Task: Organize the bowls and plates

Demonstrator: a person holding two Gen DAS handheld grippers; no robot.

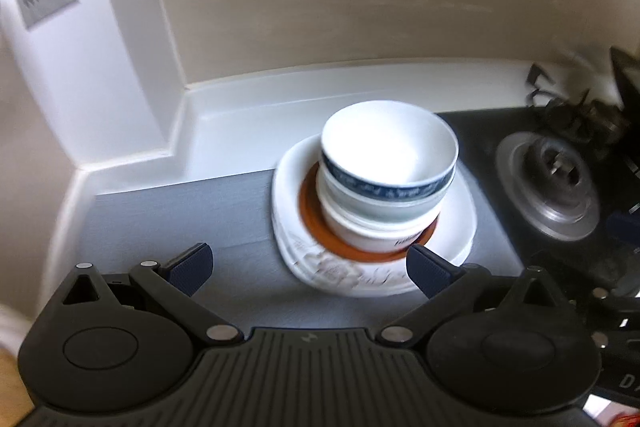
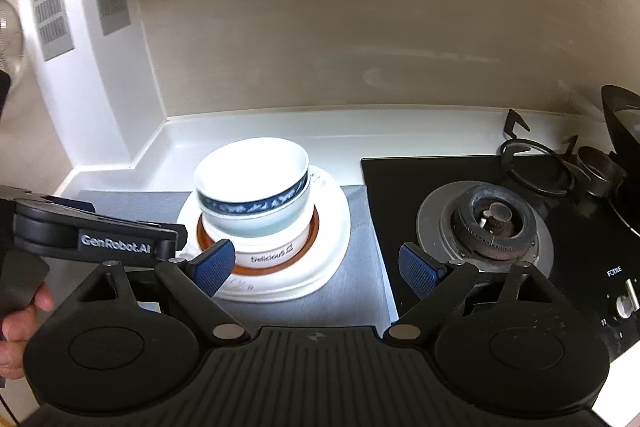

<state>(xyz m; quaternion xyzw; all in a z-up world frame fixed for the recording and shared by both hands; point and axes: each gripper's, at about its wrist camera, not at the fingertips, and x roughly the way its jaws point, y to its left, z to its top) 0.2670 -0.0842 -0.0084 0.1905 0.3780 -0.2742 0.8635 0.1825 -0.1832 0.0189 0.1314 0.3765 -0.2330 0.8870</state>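
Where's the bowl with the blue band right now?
The blue-banded bowl tops the stack of bowls and plates, centre-left in the right wrist view, on the grey mat left of the gas burner.

Blurred stove burner (image 1: 548, 183), plate (image 1: 340, 275) pattern smeared, unreadable

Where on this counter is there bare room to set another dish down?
Free: the grey mat left of the stacked dishes, and the white ledge behind them along the wall. Crowded: the right side, taken by the black gas hob with its burner.
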